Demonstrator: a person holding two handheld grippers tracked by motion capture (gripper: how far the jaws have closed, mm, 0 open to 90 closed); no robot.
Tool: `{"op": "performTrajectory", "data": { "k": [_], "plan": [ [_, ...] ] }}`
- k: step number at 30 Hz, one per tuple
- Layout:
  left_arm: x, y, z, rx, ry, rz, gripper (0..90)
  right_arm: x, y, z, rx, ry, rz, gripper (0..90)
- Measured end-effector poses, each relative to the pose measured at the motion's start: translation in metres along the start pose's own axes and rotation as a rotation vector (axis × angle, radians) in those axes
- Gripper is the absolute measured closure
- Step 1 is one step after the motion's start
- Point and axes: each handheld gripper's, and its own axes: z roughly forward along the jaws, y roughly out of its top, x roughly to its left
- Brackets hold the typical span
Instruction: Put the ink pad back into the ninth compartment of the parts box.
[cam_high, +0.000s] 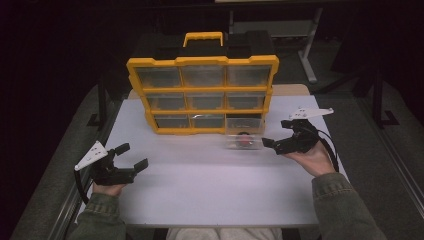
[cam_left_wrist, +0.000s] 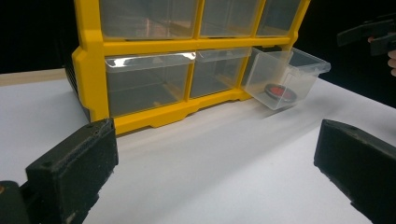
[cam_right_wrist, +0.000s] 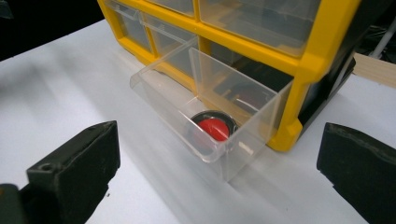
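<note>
A yellow organizer with clear drawers stands upright at the back of the white table. Its bottom right drawer is pulled out and tilts down onto the table; a round black and red object lies inside it, also visible as the red disc. My right gripper is open, just right of the drawer, nothing between its jaws. My left gripper is open too, at the front left of the table, apart from the organizer.
The organizer's yellow handle sticks up at the back. The other drawers look shut. A metal table leg and dark floor lie beyond the table. The person's sleeves come in at the bottom.
</note>
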Motion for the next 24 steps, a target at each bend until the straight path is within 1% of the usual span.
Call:
{"op": "performTrajectory", "data": {
  "k": [3,4,8,15,19,24],
  "plan": [
    [0.0,0.0,0.0,0.001,0.0,0.001,0.0,-0.001,-0.003,-0.001,-0.003,-0.001,0.002,0.0],
    [0.0,0.0,0.001,0.003,0.001,0.004,0.0,-0.001,-0.007,-0.003,-0.01,-0.002,0.006,0.0],
    [0.0,0.0,0.002,0.007,0.0,0.005,0.0,-0.003,-0.013,-0.007,-0.029,-0.005,0.018,0.0],
    [0.0,0.0,0.001,0.006,0.001,0.003,0.0,-0.005,-0.023,-0.009,-0.04,-0.013,0.032,0.0],
    [0.0,0.0,0.001,0.006,0.001,0.005,0.0,-0.005,-0.031,-0.013,-0.058,-0.023,0.041,0.0],
    [0.0,0.0,0.001,0.005,0.002,0.004,0.0,-0.005,-0.038,-0.015,-0.064,-0.024,0.05,0.0]
  ]
}}
